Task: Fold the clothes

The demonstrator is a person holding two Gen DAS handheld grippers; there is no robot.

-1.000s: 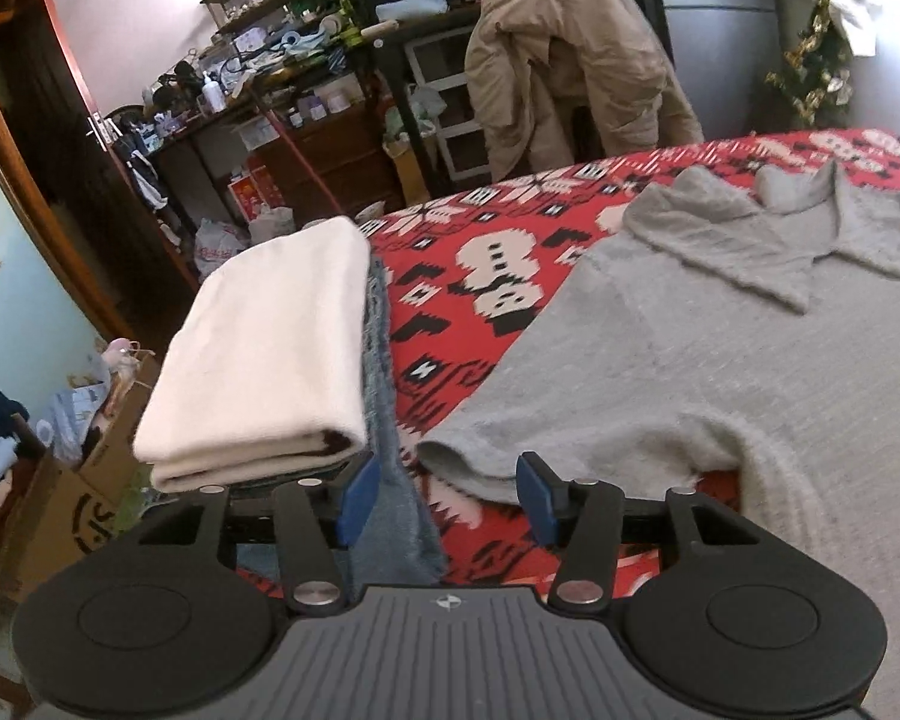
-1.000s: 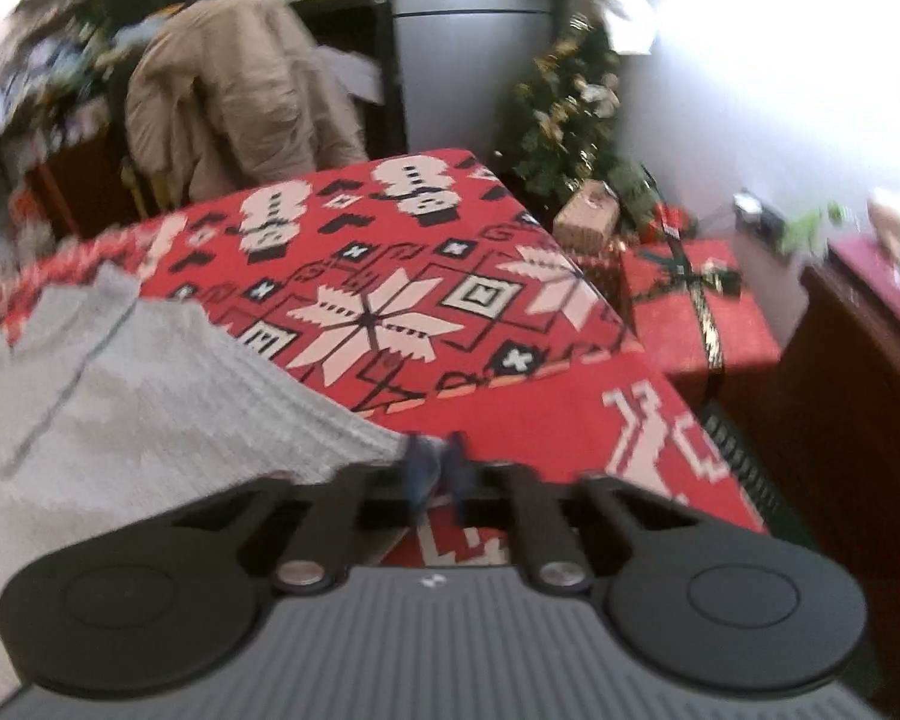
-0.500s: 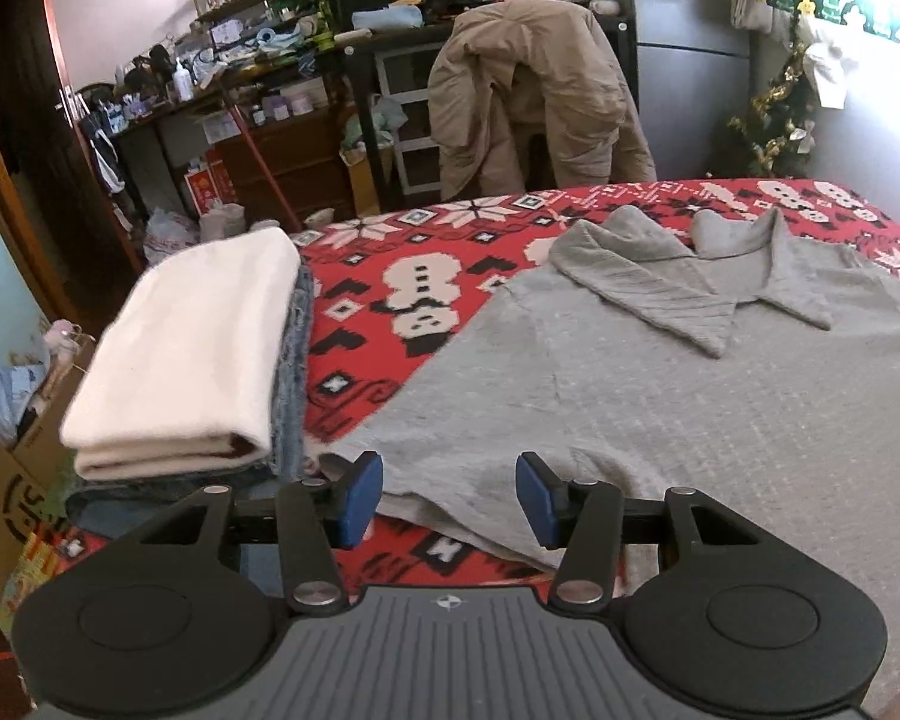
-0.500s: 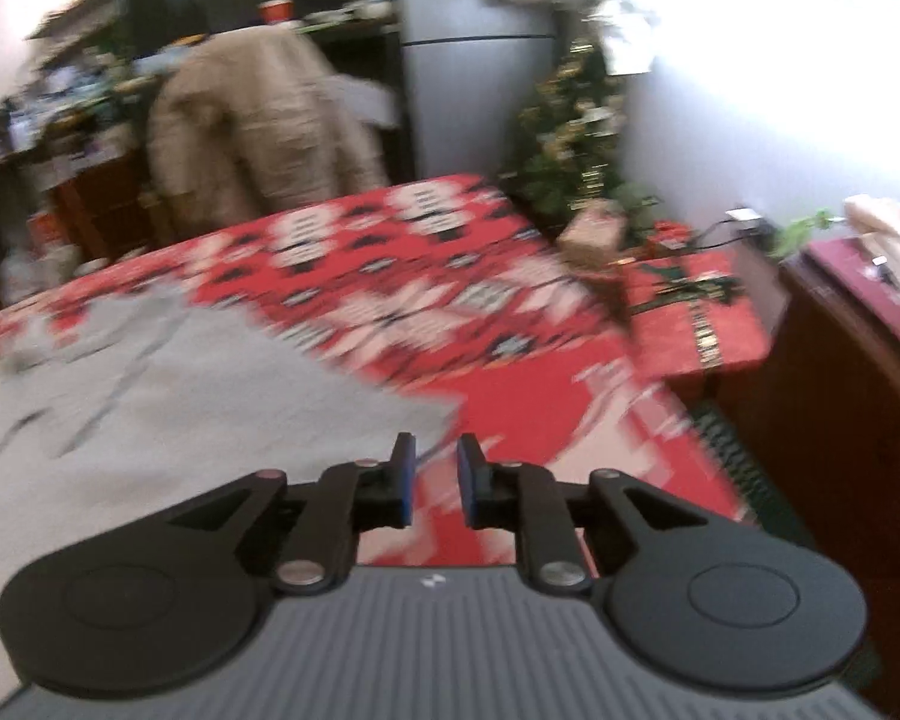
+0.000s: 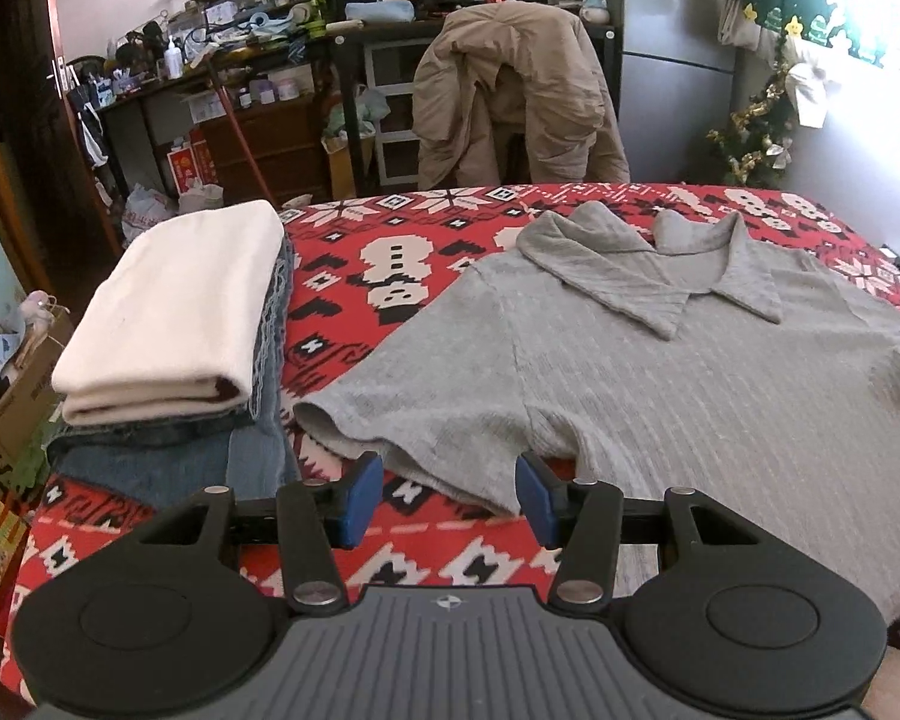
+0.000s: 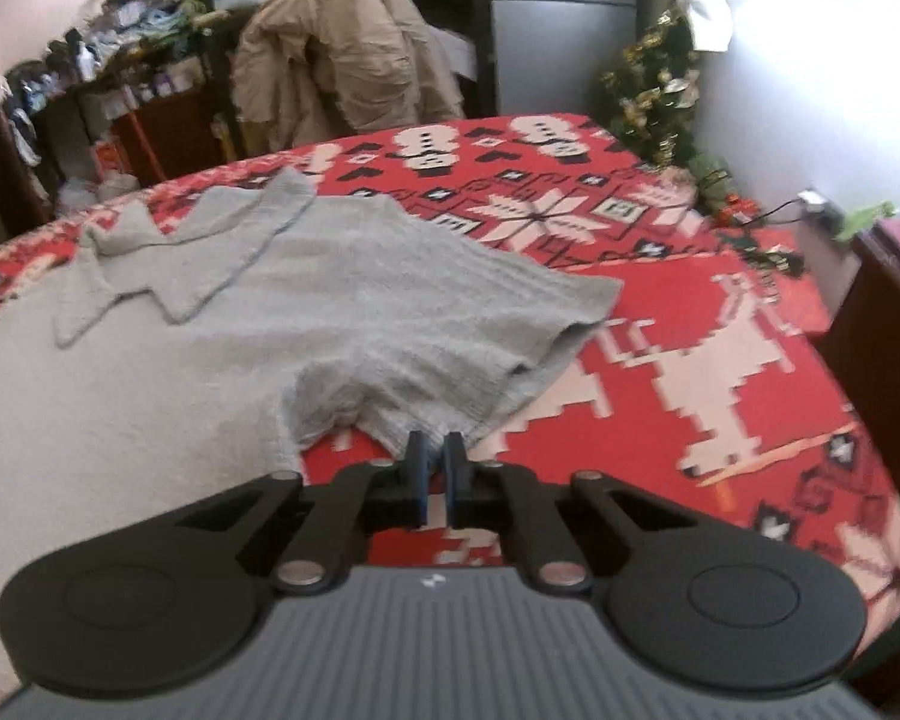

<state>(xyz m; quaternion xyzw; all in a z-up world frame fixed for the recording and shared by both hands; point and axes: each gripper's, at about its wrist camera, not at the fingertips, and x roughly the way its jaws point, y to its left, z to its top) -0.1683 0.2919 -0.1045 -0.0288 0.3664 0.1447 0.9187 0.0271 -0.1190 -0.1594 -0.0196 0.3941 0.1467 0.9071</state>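
Lying flat on the red patterned bedspread (image 5: 354,276), the grey collared sweater (image 5: 660,360) has its collar toward the far edge and both short sleeves spread out. No writing can be made out on any garment; a cardboard box (image 5: 6,420) at the bedside carries dark printing too cropped to read.

Only the left wrist view shows the folded stack (image 5: 174,324), a cream garment on top of blue denim pieces, lying just beside the sweater's left sleeve. Only the right wrist view shows the sweater's right sleeve (image 6: 498,336) and the bed's bare right side with its white reindeer pattern.

The left gripper (image 5: 447,495) is spread wide, holding nothing, its blue pads flanking the left sleeve's hem from just in front. The right gripper (image 6: 435,468) is nearly closed, a narrow gap between its pads, at the right sleeve's lower hem; I cannot tell whether cloth is pinched.
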